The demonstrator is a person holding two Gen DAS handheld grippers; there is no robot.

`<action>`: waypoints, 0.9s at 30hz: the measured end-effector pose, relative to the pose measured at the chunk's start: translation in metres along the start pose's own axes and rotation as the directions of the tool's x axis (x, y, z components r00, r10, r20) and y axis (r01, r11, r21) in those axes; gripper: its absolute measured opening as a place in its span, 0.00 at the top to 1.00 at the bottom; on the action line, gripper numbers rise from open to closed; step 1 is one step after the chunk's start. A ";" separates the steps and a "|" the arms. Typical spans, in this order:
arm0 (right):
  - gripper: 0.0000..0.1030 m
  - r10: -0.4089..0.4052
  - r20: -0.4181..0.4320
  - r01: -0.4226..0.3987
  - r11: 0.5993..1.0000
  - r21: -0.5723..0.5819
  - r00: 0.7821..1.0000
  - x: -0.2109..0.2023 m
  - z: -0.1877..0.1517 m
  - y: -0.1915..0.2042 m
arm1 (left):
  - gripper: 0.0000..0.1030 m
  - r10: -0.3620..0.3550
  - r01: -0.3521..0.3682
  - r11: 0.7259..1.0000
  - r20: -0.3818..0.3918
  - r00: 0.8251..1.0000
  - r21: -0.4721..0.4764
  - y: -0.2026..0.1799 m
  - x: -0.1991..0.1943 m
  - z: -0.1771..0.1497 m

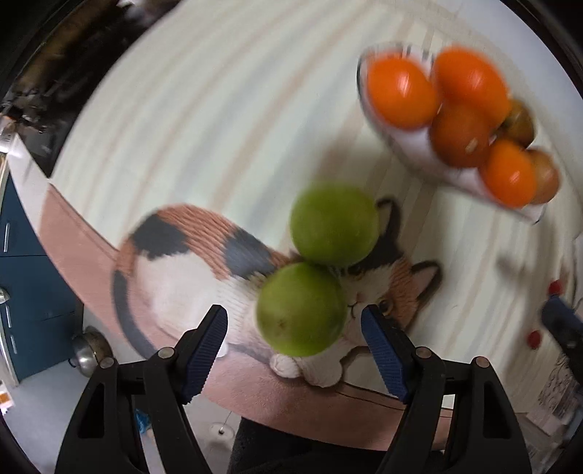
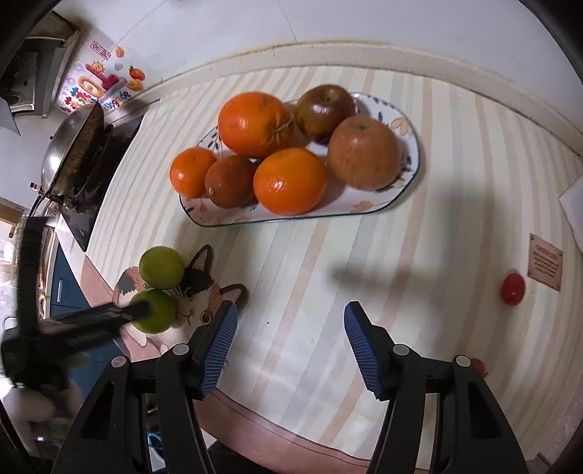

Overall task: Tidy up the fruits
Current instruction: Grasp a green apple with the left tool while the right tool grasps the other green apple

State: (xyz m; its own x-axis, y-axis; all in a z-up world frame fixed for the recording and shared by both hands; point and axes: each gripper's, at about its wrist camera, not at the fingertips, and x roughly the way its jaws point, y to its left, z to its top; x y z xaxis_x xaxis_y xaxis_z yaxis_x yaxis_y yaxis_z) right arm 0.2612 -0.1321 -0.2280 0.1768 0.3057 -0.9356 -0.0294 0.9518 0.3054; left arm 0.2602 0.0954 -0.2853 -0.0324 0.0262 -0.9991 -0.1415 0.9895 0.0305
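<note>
No legible text on any surface

- Counter covering (image 2: 419,233): cream cloth with pale beige and green stripes, raised beige lip along the far edge.
- Wall (image 2: 218,32): white tile behind the counter; colourful stickers (image 2: 98,87) at far left.
- Cooktop (image 2: 98,175): black, set at far left, bearing a steel wok (image 2: 69,146).
- Range hood (image 2: 32,80): steel, upper left.
- Cabinet fronts (image 1: 25,277): dark blue, below the counter (left side).
- Small plaque (image 2: 545,261): brown, right side; text unreadable.
</note>
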 end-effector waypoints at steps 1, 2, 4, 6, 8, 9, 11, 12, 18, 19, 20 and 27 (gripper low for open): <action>0.38 0.000 -0.004 0.000 1.000 -0.006 1.000 0.002 0.001 0.003 | 0.28 0.002 -0.002 1.000 0.002 1.000 0.000 -0.001 0.004 0.000; 0.38 0.001 -0.010 -0.001 1.000 -0.011 1.000 0.005 0.002 0.005 | 0.37 0.002 -0.002 1.000 0.015 1.000 -0.003 -0.001 0.007 -0.001; 0.38 0.000 -0.019 0.000 1.000 -0.025 1.000 0.008 0.003 0.012 | 0.48 -0.030 0.031 0.999 0.043 0.999 -0.022 0.001 0.007 -0.002; 0.38 0.002 -0.026 -0.003 0.999 -0.037 1.000 0.011 0.006 0.019 | 0.48 -0.044 0.047 0.998 0.055 0.997 -0.046 0.003 0.006 -0.004; 0.38 0.011 -0.037 -0.013 0.999 -0.047 0.999 0.016 0.009 0.027 | 0.48 -0.054 0.057 0.997 0.066 0.996 -0.045 0.003 0.005 -0.007; 0.38 0.019 -0.042 -0.021 0.999 -0.050 0.999 0.017 0.011 0.032 | 0.48 -0.054 0.057 0.997 0.070 0.996 -0.047 0.005 0.005 -0.008; 0.38 0.030 -0.050 -0.033 0.997 -0.070 0.998 0.022 0.016 0.044 | 0.48 -0.041 0.046 0.997 0.075 0.996 -0.061 0.014 0.004 -0.012; 0.38 0.039 -0.054 -0.043 0.996 -0.079 0.998 0.023 0.018 0.050 | 0.48 -0.038 0.044 0.996 0.078 0.996 -0.076 0.025 0.003 -0.016; 0.38 0.117 -0.100 -0.130 0.983 -0.133 0.988 0.049 0.038 0.099 | 0.48 -0.035 0.049 0.983 0.082 0.996 -0.174 0.078 0.006 -0.015; 0.38 0.136 -0.116 -0.151 0.979 -0.133 0.984 0.056 0.041 0.107 | 0.48 -0.040 0.055 0.981 0.086 0.996 -0.185 0.084 0.006 -0.014; 0.38 0.156 -0.136 -0.173 0.976 -0.129 0.978 0.065 0.045 0.116 | 0.48 -0.053 0.070 0.979 0.089 0.995 -0.191 0.088 0.006 -0.013; 0.37 0.153 -0.263 -0.186 0.977 -0.105 0.953 0.123 0.056 0.146 | 0.48 -0.105 0.121 0.975 0.092 0.990 -0.184 0.091 0.013 0.002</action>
State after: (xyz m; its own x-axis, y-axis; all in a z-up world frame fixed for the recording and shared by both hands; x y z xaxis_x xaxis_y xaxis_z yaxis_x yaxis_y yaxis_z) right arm 0.3339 0.0429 -0.2886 -0.0945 0.4436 -0.8912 -0.1648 0.8759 0.4535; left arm 0.2486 0.1855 -0.2955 0.0738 -0.0653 -0.9951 -0.3240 0.9422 -0.0858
